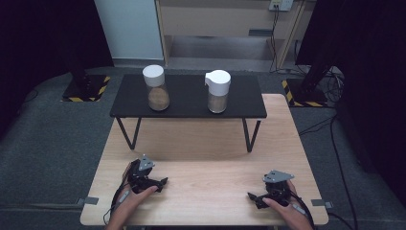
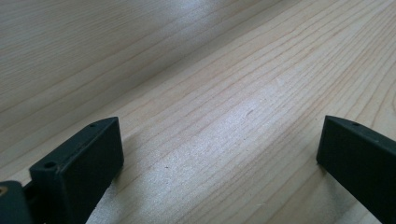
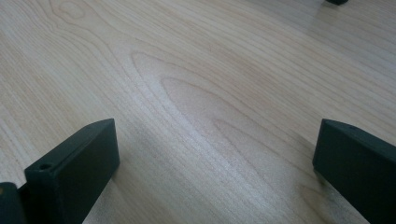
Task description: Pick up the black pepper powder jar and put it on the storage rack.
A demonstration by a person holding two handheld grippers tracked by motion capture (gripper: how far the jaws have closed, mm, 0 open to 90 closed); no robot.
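we log: left tongs (image 1: 160,183) and right tongs (image 1: 253,197), both wide, empty, on the worktop (image 1: 210,167); two jars (image 1: 156,88) on black shelf (image 1: 186,96).

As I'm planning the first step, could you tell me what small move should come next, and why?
Probably lift the left claw off the table toward the left jar on the black shelf. Both claws rest open and empty on the wood, the right claw too, far from both jars.
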